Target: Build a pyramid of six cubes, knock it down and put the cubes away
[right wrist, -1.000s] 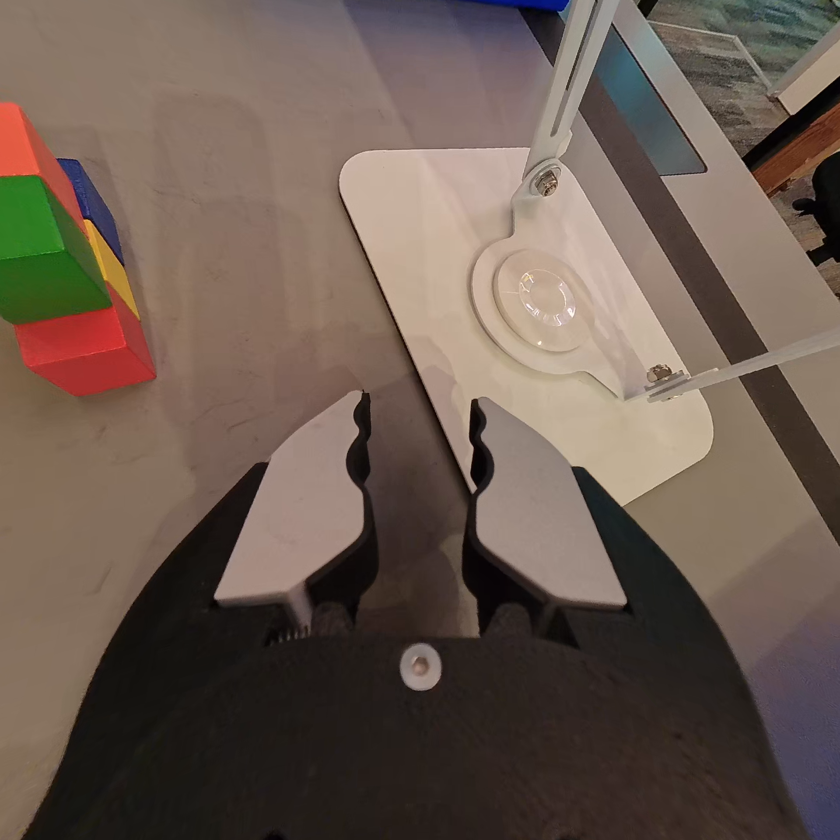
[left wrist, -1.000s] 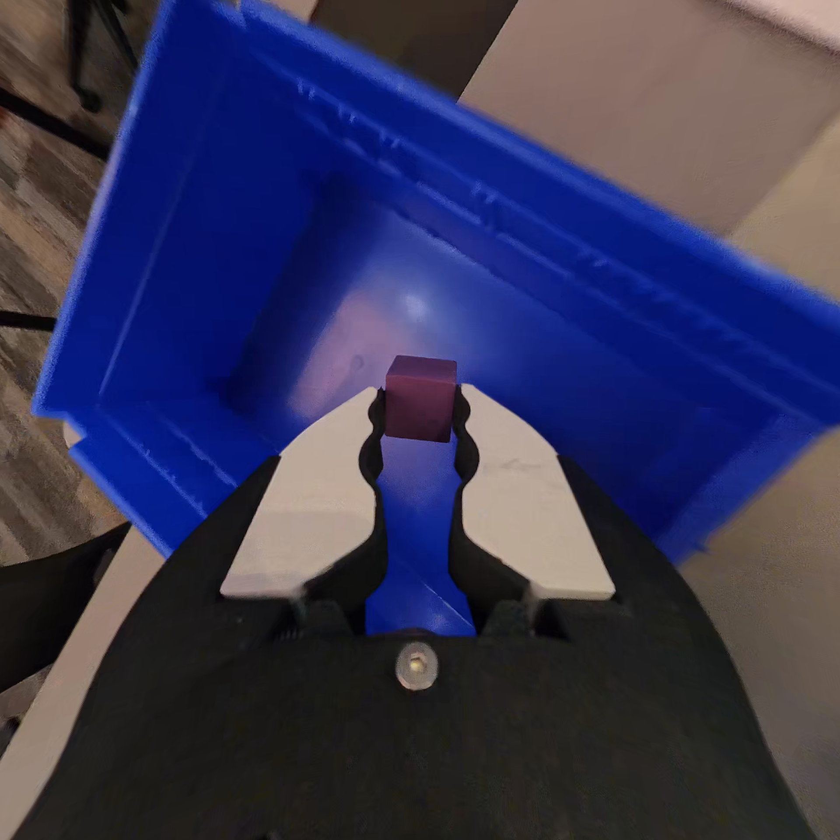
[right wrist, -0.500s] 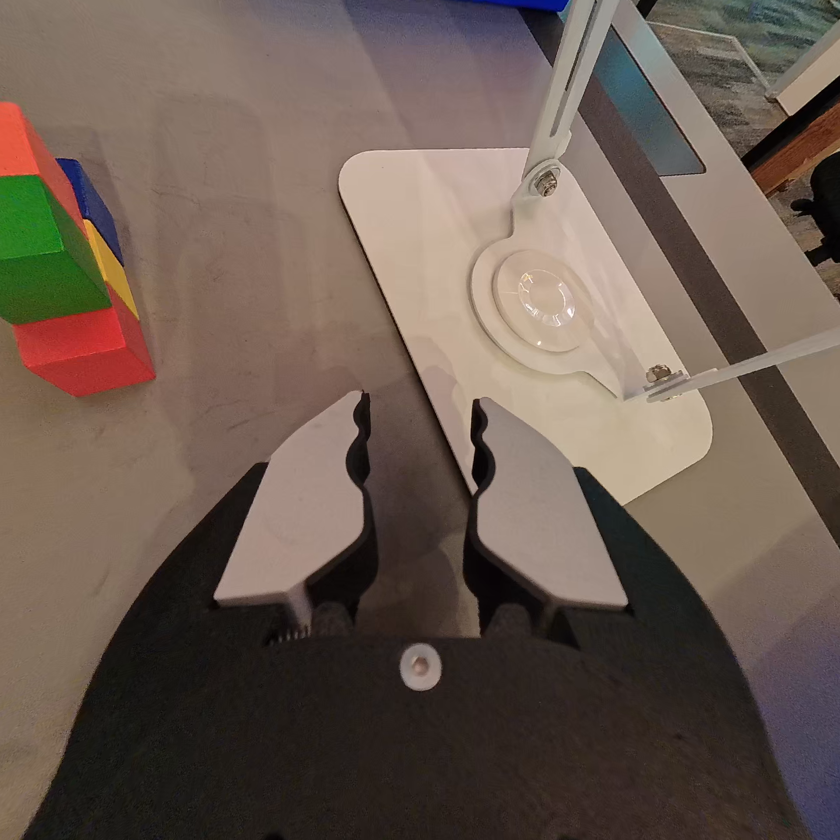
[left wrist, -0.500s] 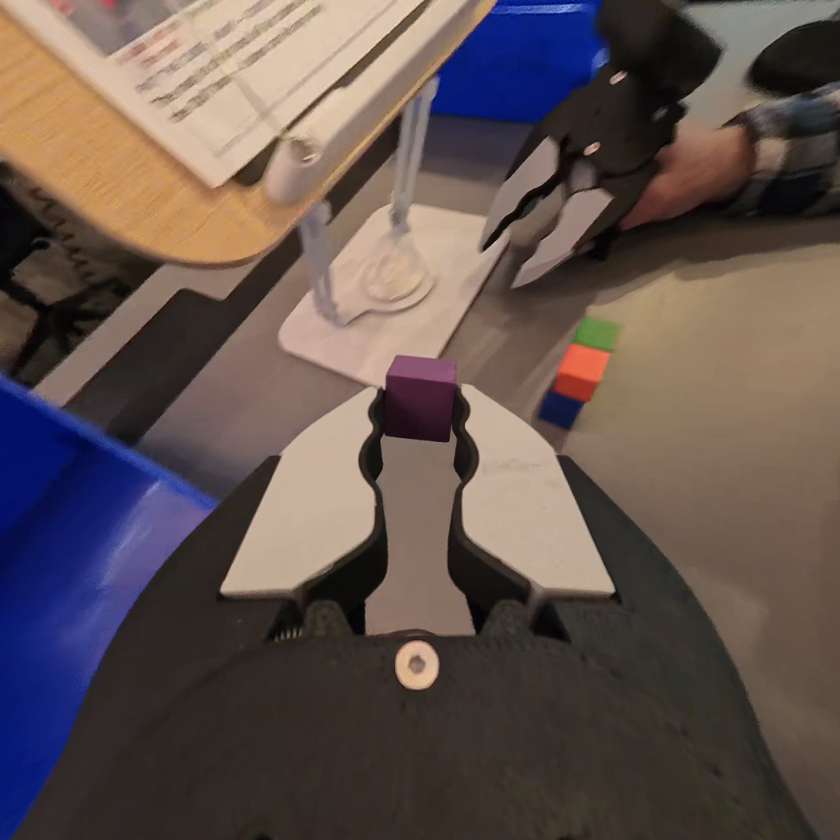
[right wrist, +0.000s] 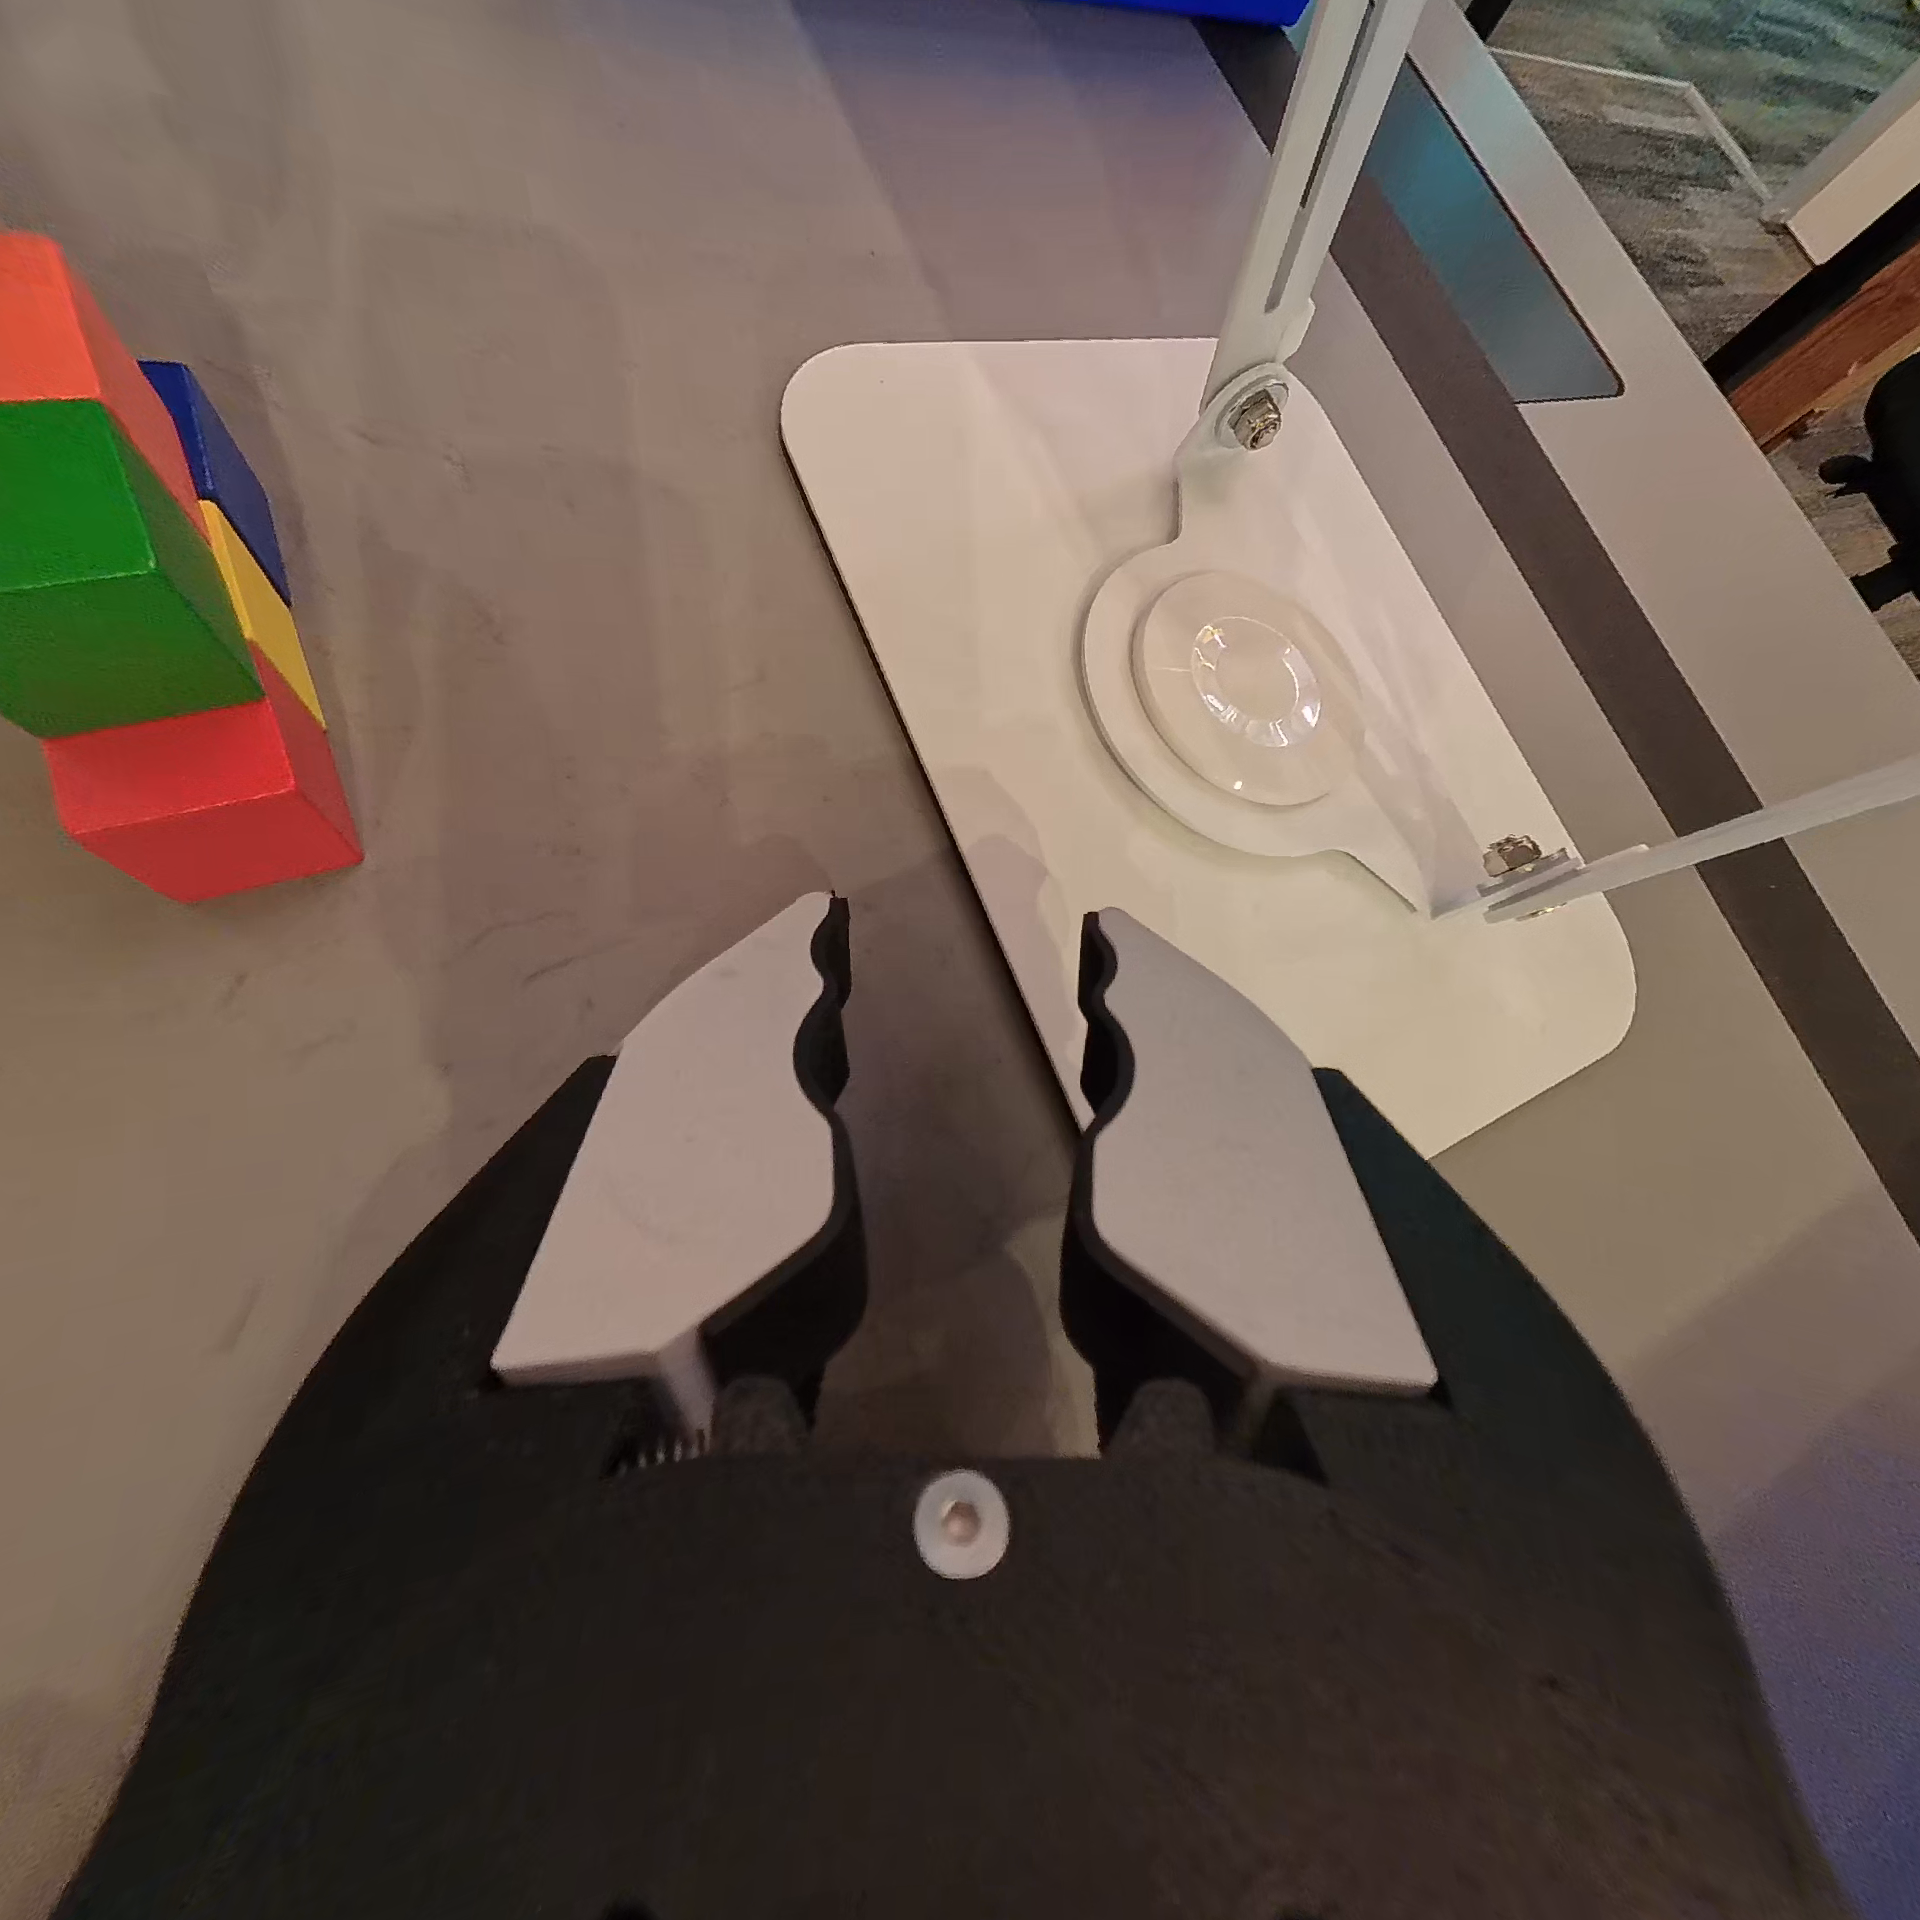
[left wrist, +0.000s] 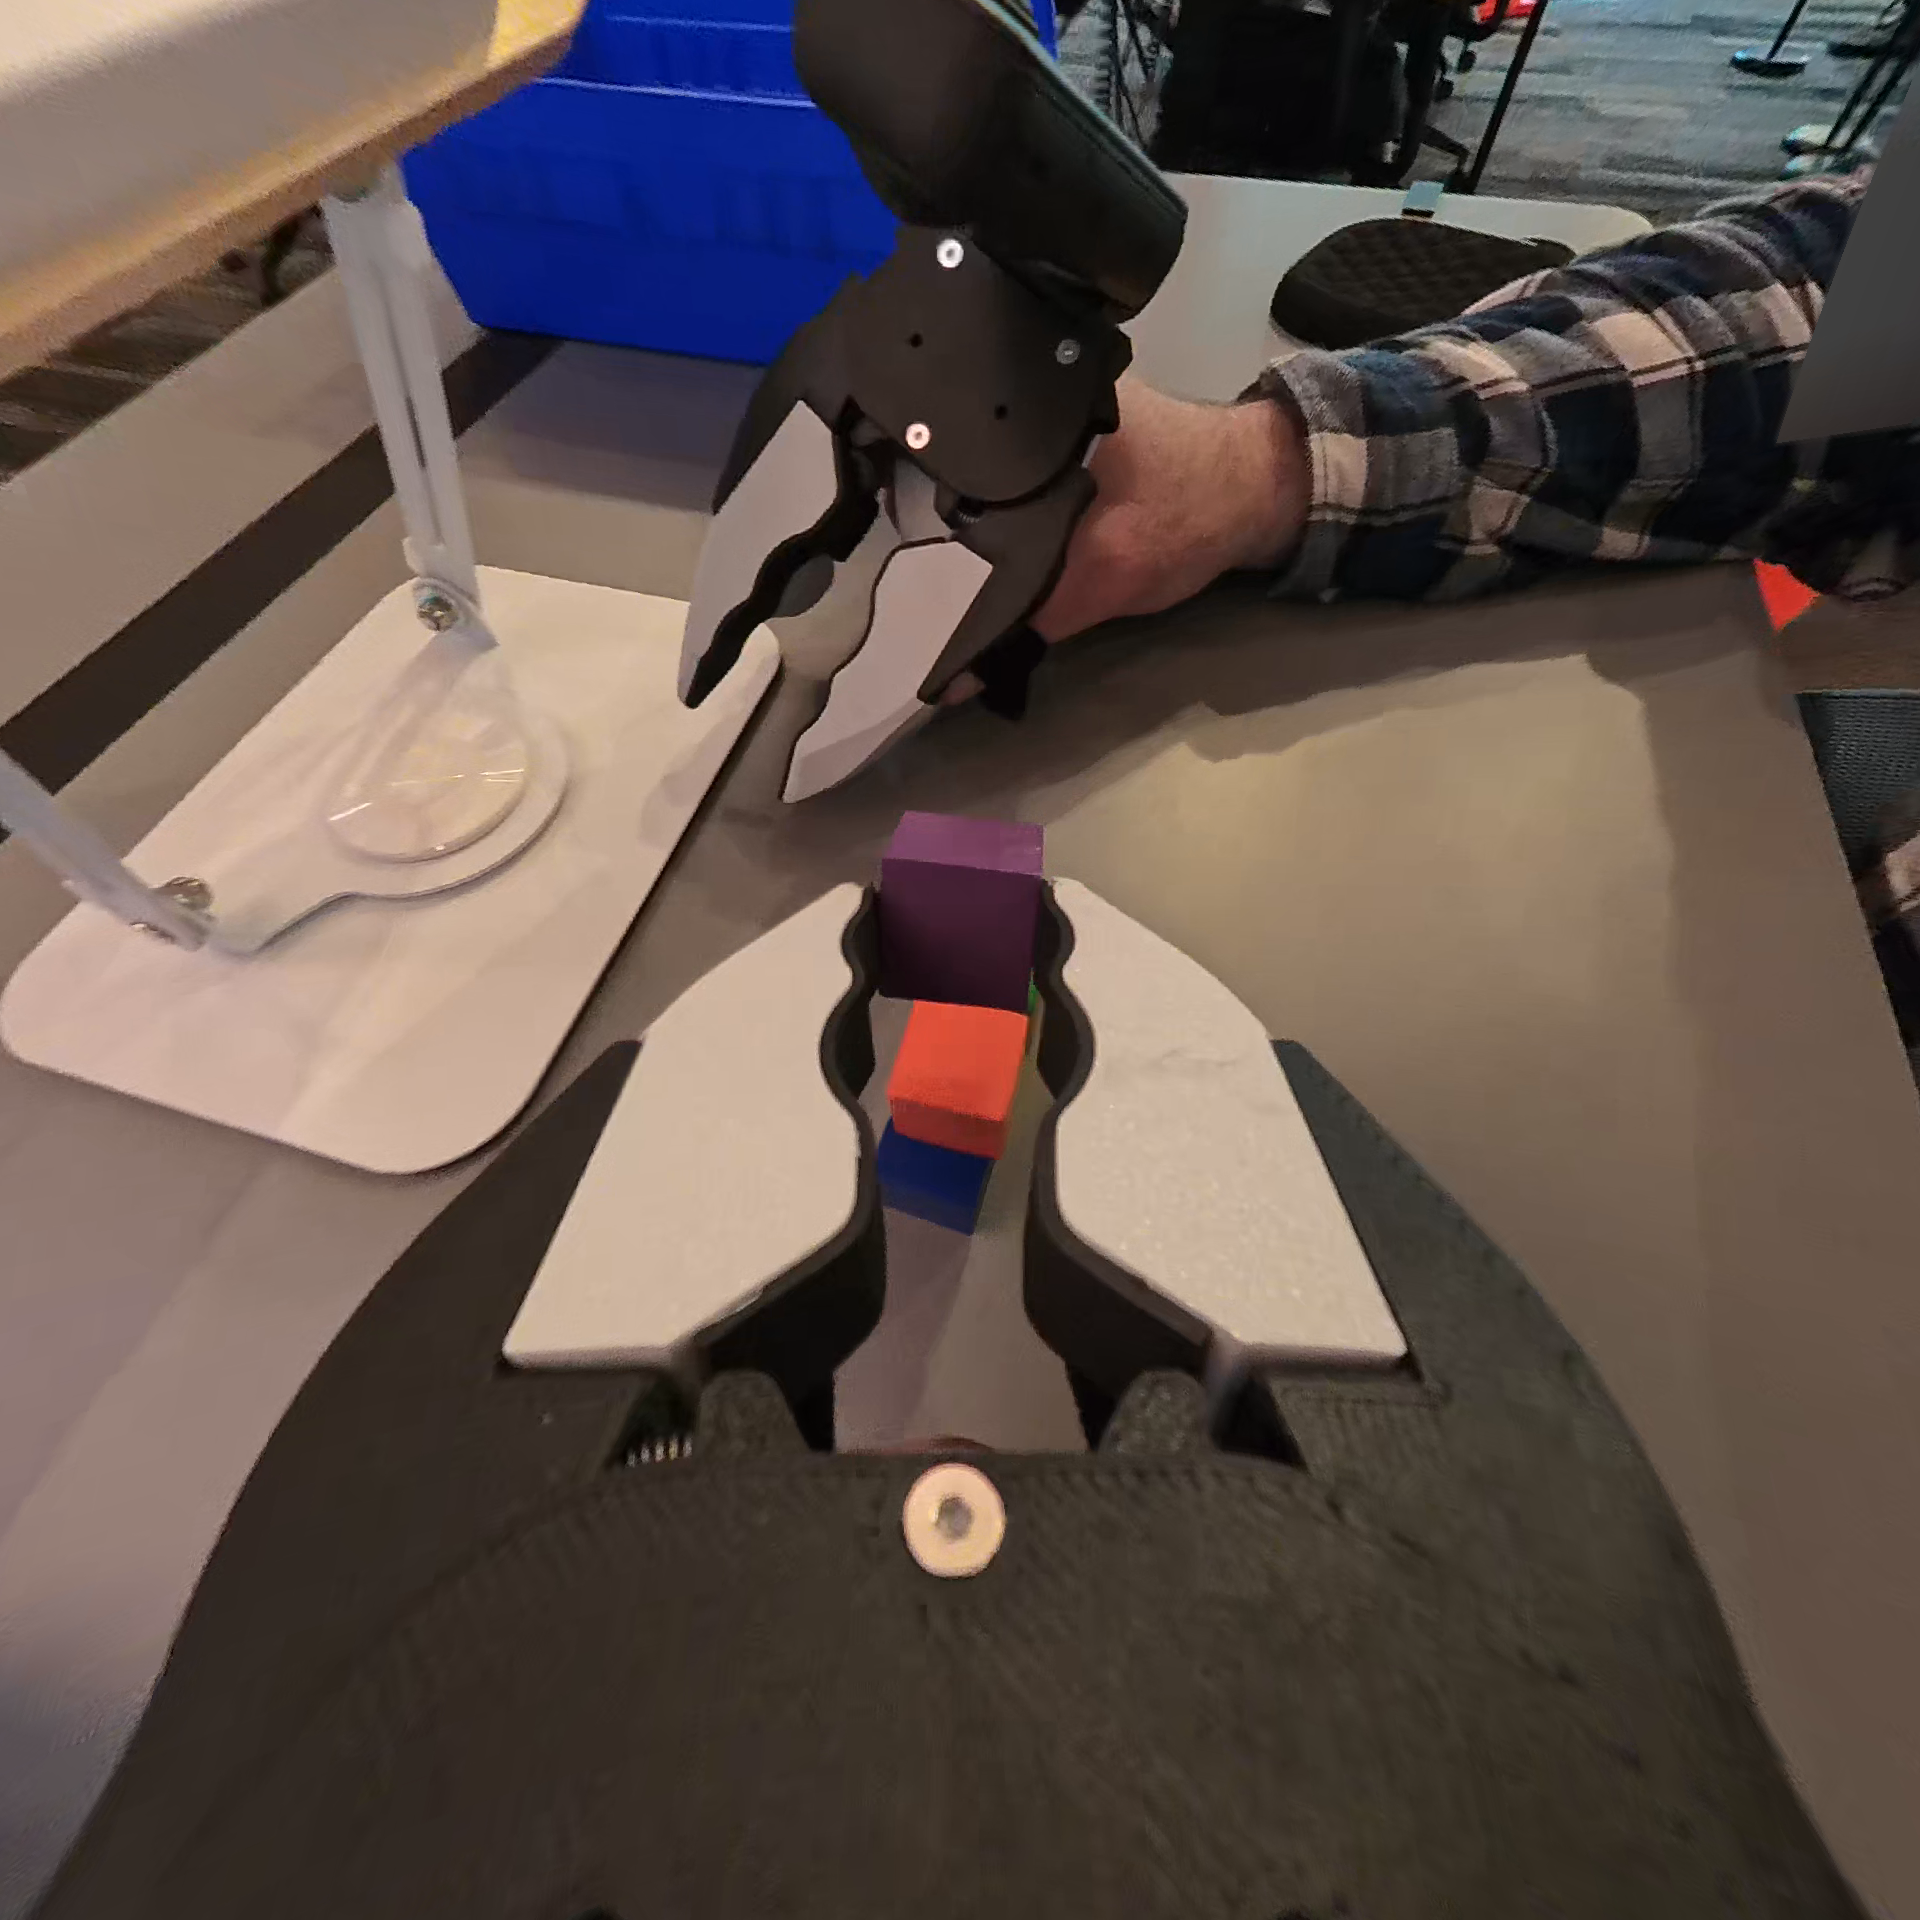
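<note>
Left claw [left wrist: 958, 925] clenched on purple cube [left wrist: 958, 920], frame centre, above stack; orange cube [left wrist: 961, 1086], blue cube [left wrist: 933, 1184] partly hidden; green sliver barely visible; right claw [right wrist: 961, 925] released, bare; stack cut off at left edge.

We log this as an office: grey counter [left wrist: 1455, 883], patterned carpet tiles [left wrist: 1662, 94], rolling chair bases [left wrist: 1434, 114] behind, a white desktop stand [right wrist: 1039, 582] with a raised wooden board [left wrist: 260, 187], a blue storage bin [left wrist: 644, 208].
</note>
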A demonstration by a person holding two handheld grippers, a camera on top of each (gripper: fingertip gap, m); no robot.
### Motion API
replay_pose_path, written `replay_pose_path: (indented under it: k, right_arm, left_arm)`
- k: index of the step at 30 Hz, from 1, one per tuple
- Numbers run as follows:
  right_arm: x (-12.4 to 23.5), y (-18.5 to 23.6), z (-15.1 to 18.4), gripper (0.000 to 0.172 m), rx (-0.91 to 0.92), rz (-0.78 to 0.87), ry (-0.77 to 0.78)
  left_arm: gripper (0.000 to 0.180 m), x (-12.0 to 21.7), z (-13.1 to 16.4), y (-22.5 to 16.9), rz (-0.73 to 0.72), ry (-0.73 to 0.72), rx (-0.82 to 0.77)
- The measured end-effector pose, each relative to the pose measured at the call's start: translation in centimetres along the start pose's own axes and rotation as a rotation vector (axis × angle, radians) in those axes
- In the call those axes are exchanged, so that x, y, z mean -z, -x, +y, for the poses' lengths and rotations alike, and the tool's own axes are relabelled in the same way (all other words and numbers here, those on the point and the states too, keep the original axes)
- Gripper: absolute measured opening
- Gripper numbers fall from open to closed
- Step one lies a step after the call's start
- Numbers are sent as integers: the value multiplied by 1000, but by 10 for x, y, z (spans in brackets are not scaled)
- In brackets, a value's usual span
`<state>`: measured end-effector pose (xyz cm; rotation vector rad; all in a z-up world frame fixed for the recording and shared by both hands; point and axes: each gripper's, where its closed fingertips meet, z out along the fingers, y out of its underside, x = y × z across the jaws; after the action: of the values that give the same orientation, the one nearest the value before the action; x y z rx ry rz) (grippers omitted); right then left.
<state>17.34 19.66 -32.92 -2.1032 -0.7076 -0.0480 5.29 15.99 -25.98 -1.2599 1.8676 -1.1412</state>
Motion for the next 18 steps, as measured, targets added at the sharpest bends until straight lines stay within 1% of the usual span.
replay_pose_path:
  k: [5,18]
  right_arm:
    - [0,0,0,42,-2,-2,1]
    - [0,0,0,42,-6,-8,3]
  left_arm:
    - [27,-12,9,-4,30,10,2]
    - [27,-17,18,-4,70,-10,25]
